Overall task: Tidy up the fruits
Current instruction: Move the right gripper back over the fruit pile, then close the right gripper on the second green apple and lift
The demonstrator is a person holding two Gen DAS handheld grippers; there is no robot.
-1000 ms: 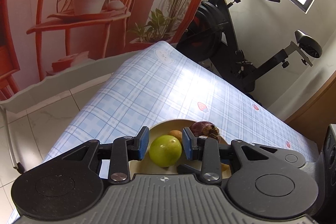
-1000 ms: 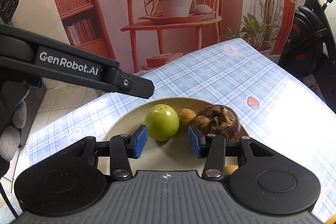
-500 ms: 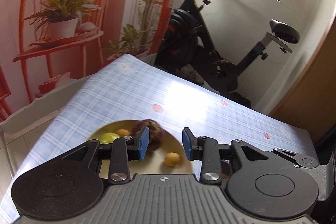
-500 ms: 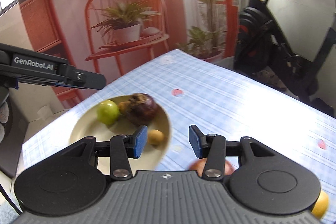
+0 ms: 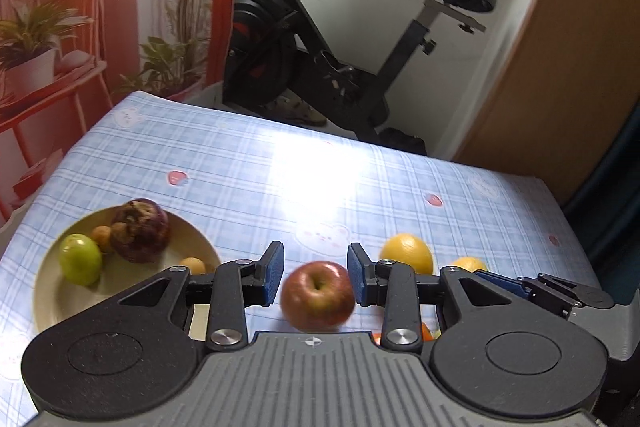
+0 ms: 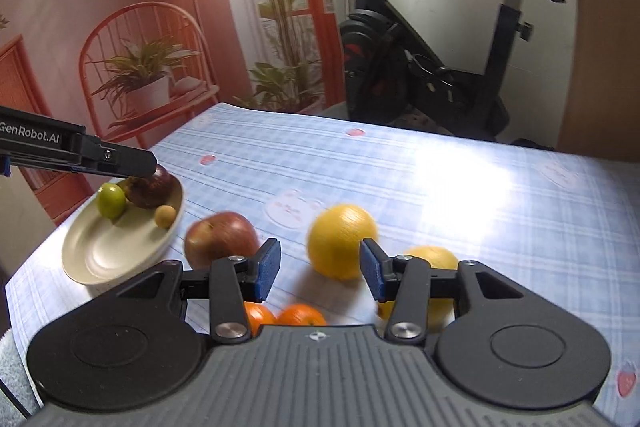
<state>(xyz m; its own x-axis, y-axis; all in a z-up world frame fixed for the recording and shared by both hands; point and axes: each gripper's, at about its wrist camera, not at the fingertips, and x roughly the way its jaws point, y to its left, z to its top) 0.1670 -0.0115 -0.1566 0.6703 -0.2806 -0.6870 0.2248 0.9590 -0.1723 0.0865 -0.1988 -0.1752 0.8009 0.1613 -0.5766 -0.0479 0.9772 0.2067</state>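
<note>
A cream plate (image 5: 120, 283) (image 6: 104, 251) at the table's left holds a green fruit (image 5: 80, 259) (image 6: 111, 200), a dark purple fruit (image 5: 141, 230) (image 6: 154, 189) and small tan fruits. A red apple (image 5: 318, 295) (image 6: 222, 239) lies on the cloth between the jaws of my open left gripper (image 5: 316, 271), untouched. My open right gripper (image 6: 320, 269) hovers over the cloth with a large yellow orange (image 6: 342, 241) (image 5: 406, 253) just beyond it. A second yellow fruit (image 6: 434, 259) and two small oranges (image 6: 300, 315) lie near its body.
The table has a blue checked cloth (image 5: 320, 167). An exercise bike (image 5: 320, 47) (image 6: 440, 67) stands beyond its far edge. A wooden panel (image 5: 560, 47) is at the right. The left gripper's arm (image 6: 76, 151) reaches over the plate in the right wrist view.
Both grippers have swung right, away from the plate. The green fruit stays on the plate. The apple now lies between the left jaws, and the oranges have come into view.
</note>
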